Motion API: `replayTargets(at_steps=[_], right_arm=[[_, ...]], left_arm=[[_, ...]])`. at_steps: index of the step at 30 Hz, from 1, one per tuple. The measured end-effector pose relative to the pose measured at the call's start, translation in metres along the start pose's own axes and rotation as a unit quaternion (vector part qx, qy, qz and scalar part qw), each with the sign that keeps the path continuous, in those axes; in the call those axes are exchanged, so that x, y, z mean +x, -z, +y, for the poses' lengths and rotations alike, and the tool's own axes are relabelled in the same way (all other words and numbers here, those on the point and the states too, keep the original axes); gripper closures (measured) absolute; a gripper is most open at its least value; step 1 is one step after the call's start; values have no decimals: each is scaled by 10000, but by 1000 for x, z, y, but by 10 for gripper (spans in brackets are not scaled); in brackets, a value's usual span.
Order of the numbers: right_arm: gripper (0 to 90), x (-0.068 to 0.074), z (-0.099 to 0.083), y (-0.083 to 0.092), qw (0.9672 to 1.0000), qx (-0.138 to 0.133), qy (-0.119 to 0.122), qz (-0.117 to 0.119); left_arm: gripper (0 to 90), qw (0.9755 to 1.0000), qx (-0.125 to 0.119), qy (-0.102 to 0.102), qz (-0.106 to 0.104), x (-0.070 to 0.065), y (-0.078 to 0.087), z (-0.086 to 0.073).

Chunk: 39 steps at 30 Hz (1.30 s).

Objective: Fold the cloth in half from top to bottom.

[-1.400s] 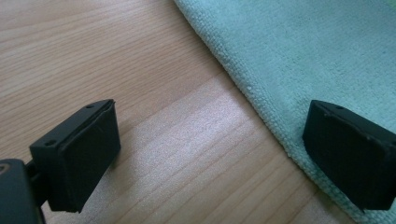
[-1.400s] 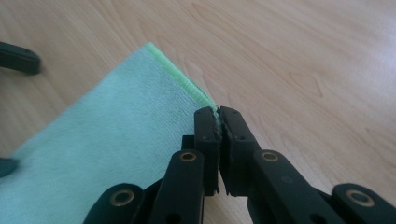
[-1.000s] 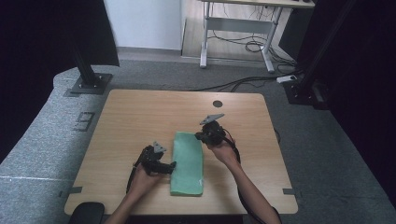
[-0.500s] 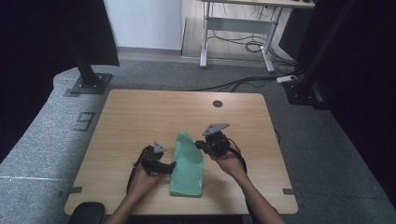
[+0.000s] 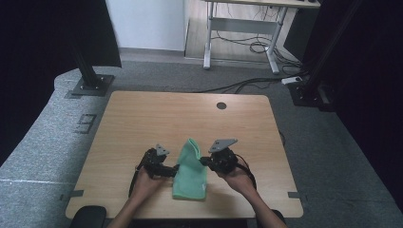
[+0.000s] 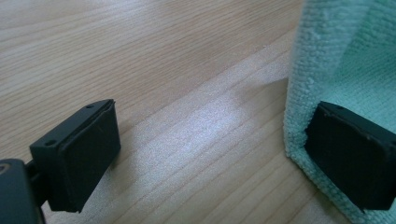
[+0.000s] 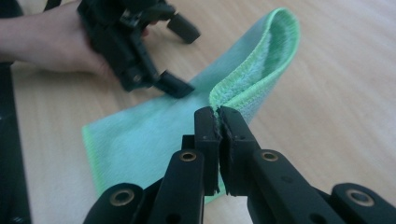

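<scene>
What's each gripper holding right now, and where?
Right gripper pinches the green terry cloth at its folded-over edge. Left gripper stands open, one jaw resting on the cloth's side edge, gripping nothing.

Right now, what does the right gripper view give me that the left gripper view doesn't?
Right gripper view: the right gripper shut on a corner of the green cloth, lifting it into a fold, with the left gripper and its hand beyond.
Left gripper view: its open jaws up close, one pad resting on the cloth's edge, the other pad over bare wood.
Both: the cloth and the wooden table.
</scene>
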State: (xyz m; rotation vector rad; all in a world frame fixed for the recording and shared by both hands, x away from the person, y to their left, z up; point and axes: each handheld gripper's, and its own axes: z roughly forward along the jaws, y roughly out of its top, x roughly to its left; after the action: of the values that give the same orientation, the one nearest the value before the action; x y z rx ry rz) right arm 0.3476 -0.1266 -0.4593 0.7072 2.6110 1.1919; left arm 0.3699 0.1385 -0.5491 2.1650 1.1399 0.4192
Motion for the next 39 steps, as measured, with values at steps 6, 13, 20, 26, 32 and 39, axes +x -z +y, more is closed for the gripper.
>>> replayTargets(at_steps=[6, 13, 20, 26, 32, 39], right_arm=[[854, 13, -14, -2, 9998, 106, -25, 158], [853, 28, -32, -6, 9990, 230, -75, 369], [851, 38, -48, -17, 9977, 431, -110, 507], [847, 41, -61, -24, 9965, 549, -218, 590], [844, 44, -68, -32, 9956, 627, -280, 643], [848, 43, -75, -34, 9954, 525, -435, 675]], left_arm=[[42, 10000, -2, -2, 1, 0, 0, 0], [42, 10000, 4, -6, 3, 0, 0, 0], [42, 10000, 7, -7, 2, 0, 0, 0], [40, 10000, 8, -11, -5, 0, 0, 0], [21, 9999, 26, -68, -92, 1, -1, 0], [21, 9982, 155, -178, -549, 7, 6, 1]])
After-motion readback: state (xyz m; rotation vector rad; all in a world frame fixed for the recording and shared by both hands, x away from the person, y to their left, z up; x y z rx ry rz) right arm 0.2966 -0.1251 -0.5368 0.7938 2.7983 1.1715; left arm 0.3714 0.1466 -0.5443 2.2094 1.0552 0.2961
